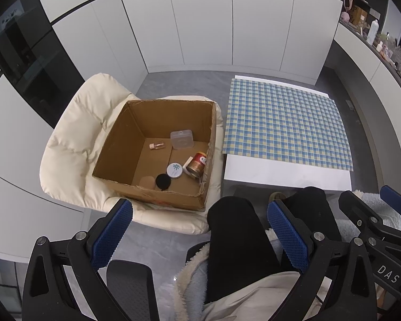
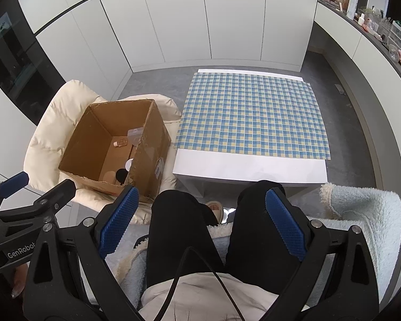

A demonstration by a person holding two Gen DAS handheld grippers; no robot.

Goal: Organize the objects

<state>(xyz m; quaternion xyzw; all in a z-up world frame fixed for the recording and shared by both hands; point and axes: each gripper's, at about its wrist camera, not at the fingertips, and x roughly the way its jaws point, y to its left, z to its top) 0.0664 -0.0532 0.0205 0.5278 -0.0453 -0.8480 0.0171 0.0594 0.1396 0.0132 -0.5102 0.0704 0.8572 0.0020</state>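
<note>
Both grippers hang over the seated person's knees with nothing in them: the left gripper [image 1: 200, 230] and the right gripper [image 2: 201, 222] each have their blue pads spread wide apart. The things to sort lie at the bottom of the cardboard box [image 1: 136, 187] on the cream chair [image 1: 74, 133]: a clear plastic case [image 1: 181, 139], a small bottle [image 1: 156, 145], a red-topped can [image 1: 197, 164] on its side, a white round tin [image 1: 174, 170] and a black disc [image 1: 163, 181]. The checked table [image 1: 286, 123] beside it is bare. Likely trouble: the box walls are tall, so a slanted reach could snag the torn rim or tip the box on the soft cushion; the can may roll. From the right wrist view the near wall hides most contents, and a card beside the can is unclear.
</note>
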